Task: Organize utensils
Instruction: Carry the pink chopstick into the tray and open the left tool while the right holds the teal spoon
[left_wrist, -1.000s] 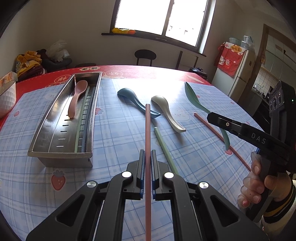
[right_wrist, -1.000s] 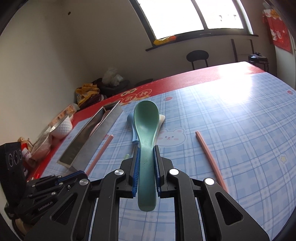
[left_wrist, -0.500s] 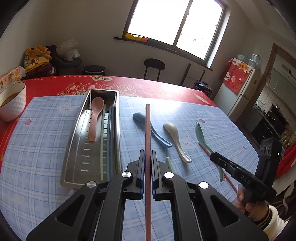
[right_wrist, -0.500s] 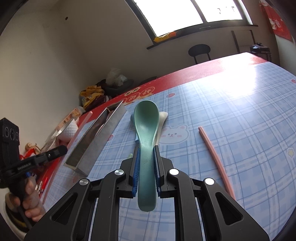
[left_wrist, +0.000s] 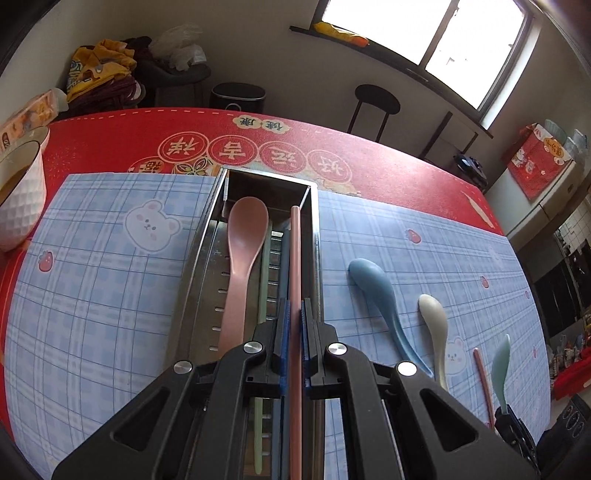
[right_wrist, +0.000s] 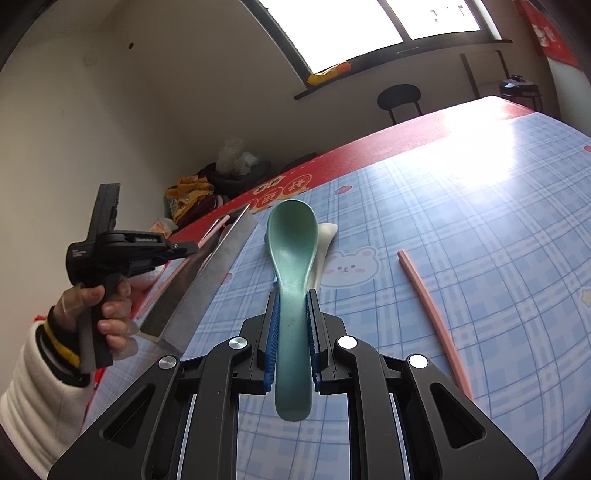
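Above tray (left_wrist: 192, 258), pink chopstick (left_wrist: 295, 258) lies lengthwise.

white bowl (left_wrist: 20, 199) far left | black stool (left_wrist: 376, 99) by window | clothes pile (left_wrist: 103, 74) back

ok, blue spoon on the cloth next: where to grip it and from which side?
Grip the blue spoon at mid-handle, coming from above with the jaws across its width. It lies flat on the table; the handle is narrow and straight-sided, while the bowl is wide and rounded. The white spoon lies close alongside on the right, so keep the fingers toward the bowl half, where the gap looks wider.
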